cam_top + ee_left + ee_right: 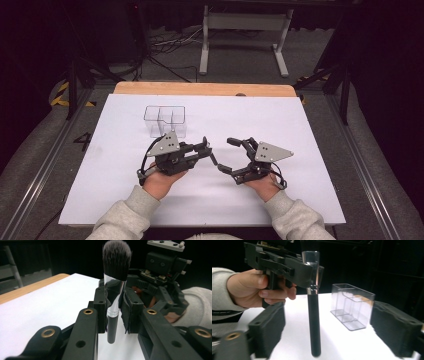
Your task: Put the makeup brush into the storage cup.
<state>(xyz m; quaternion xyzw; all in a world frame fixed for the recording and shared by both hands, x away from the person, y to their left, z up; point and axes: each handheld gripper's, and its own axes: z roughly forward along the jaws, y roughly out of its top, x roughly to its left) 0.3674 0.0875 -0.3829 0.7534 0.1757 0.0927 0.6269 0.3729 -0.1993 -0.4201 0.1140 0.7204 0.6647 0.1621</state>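
Note:
A makeup brush [117,260] with dark bristles, a silver ferrule and a black handle stands upright between the pads of my left gripper [117,300], which is shut on the ferrule. In the right gripper view the black handle [314,322] hangs down to just above the white sheet. It is midway between the wide-apart jaws of my right gripper [332,330], and neither pad touches it. From above, the left gripper [207,147] and the open right gripper [226,156] face each other at the table's middle, with the brush [214,159] between them.
A clear plastic organiser [165,120] with several compartments stands behind the left gripper, also seen in the right gripper view [352,306]. A white sheet [280,115] covers the wooden table. Stands and cables lie on the floor beyond the far edge.

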